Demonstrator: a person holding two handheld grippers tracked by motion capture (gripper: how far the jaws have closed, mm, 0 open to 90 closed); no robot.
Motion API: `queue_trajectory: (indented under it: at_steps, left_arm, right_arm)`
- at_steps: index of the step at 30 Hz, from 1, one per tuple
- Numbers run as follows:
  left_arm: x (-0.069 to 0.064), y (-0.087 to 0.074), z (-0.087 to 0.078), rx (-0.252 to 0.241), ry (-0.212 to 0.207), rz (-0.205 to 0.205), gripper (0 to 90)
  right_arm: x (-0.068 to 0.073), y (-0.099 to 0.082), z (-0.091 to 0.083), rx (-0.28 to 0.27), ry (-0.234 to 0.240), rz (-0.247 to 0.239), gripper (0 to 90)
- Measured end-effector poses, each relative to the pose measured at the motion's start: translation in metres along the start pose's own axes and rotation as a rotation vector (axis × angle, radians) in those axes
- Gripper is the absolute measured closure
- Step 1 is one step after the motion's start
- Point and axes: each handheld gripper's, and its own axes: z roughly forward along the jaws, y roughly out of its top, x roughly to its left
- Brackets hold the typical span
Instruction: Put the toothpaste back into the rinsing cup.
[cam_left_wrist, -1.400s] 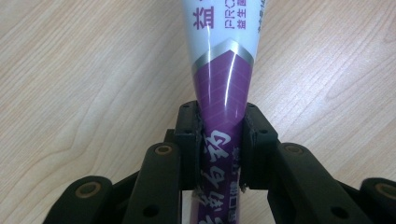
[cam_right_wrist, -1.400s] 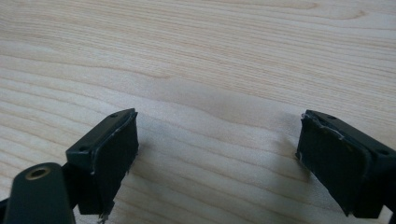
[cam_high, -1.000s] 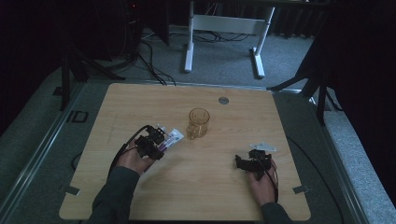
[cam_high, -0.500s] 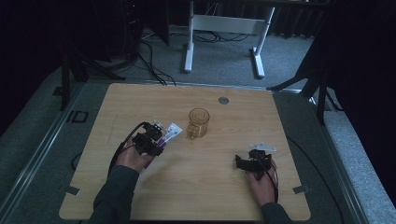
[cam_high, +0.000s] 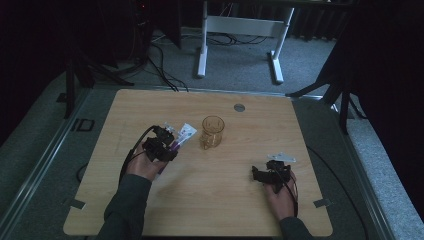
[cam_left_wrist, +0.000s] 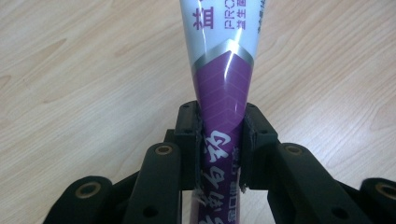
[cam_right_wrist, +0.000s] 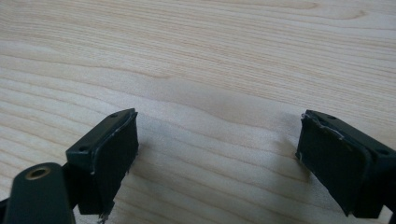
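Pale wood-grain worktop (cam_high: 200, 200), dim room. Left claw (cam_high: 167, 145) clamped on glossy purple-white tapered tube (cam_left_wrist: 223, 93), held left of amber glass mug (cam_high: 212, 131), tube tip angled toward it. Right claw (cam_high: 261, 175) level near worktop, black pads spread wide, holding nothing

The left gripper (cam_high: 165, 144) sits at the left of the table in the high view, forearm rising from the bottom edge, jaws clamped tight. The right gripper (cam_right_wrist: 217, 158) rests low at the right, jaws spread wide; its wrist seems slightly bent, though the dim light blurs this.
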Motion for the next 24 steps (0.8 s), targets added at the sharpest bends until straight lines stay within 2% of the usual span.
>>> queue_trajectory:
  at_steps: [10,24]
  left_arm:
    - [0.0036,0.0019,-0.0044,-0.070,0.016,-0.022,72.3]
    - [0.0054,0.0054,-0.0056,-0.123,0.015,-0.035,72.2]
  right_arm:
    - [0.0000,0.0000,0.0000,0.000,0.000,0.001,12.4]
    - [0.0001,0.0000,0.0000,0.000,0.000,0.001,12.4]
